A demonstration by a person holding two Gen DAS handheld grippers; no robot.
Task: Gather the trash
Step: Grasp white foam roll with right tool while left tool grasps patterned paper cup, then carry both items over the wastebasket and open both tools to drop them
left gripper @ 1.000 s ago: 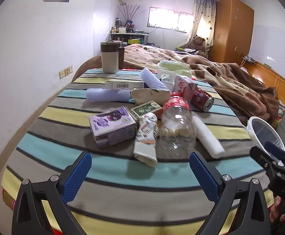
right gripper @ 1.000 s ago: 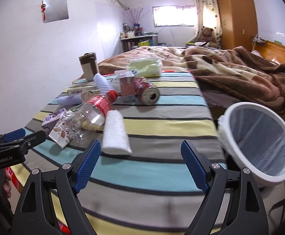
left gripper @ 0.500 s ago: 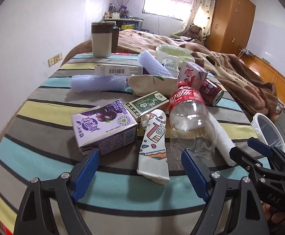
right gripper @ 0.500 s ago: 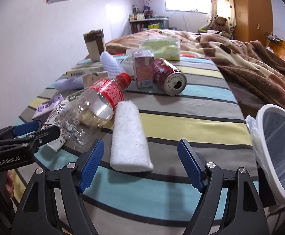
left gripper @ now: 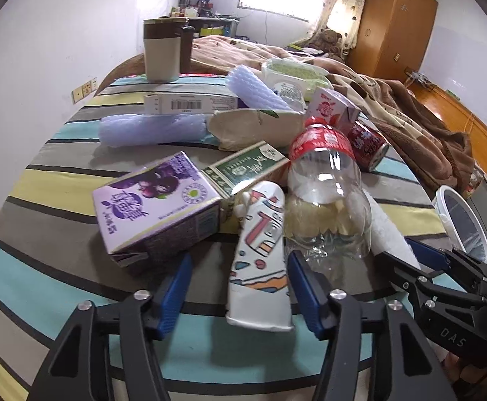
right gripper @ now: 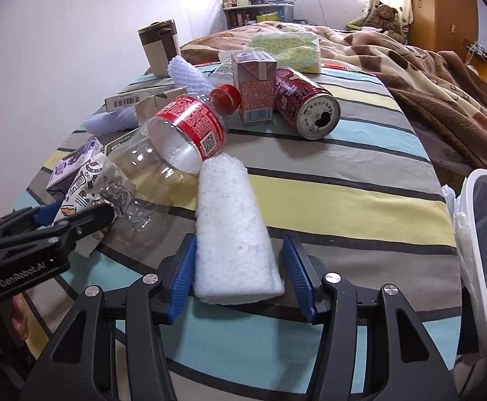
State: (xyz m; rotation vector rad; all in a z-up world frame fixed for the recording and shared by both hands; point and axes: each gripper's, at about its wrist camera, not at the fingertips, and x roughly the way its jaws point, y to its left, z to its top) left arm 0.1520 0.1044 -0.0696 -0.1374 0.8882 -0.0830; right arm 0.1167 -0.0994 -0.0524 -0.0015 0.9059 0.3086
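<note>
Left tongs [left gripper: 238, 289] closing around patterned carton [left gripper: 260, 260], pads apart from it, right tongs [right gripper: 238, 275] closing around white foam roll [right gripper: 233, 230], red can's [right gripper: 305, 102] open top showing only in right view

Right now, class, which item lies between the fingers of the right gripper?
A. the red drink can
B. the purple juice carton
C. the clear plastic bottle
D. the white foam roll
D: in the right wrist view the white foam roll lies between the blue pads of the right gripper, whose jaws are closing around it, with small gaps still showing on both sides.
</note>
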